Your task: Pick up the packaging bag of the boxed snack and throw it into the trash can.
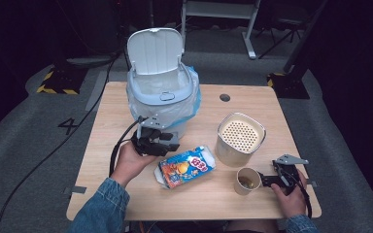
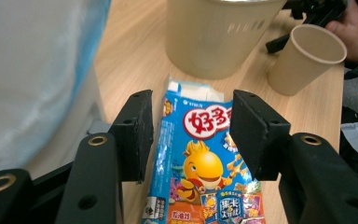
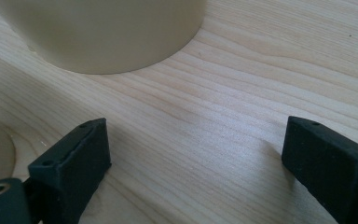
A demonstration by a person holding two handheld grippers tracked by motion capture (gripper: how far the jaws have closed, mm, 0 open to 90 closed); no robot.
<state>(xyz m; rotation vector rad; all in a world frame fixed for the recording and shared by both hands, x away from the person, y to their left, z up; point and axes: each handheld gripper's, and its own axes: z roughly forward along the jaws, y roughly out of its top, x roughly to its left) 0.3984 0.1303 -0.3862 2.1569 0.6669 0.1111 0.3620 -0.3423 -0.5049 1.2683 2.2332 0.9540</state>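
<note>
High view: the left gripper (image 1: 161,149) sits between the lidded bin (image 1: 162,92) and the snack packet (image 1: 186,166), which lies flat on the worktop (image 1: 126,194) just in front of the bin. Left gripper view: its jaws stand apart, straddling the packet (image 2: 200,158) without pressing it. The right gripper (image 1: 267,180), jaws wide apart over bare wood, rests beside the paper cup (image 1: 247,180), which stands to the right of the packet. Likely risk: closing on the slippery foil could pinch only a crease, so the packet may slide out, or the lower jaw may catch the worktop.
</note>
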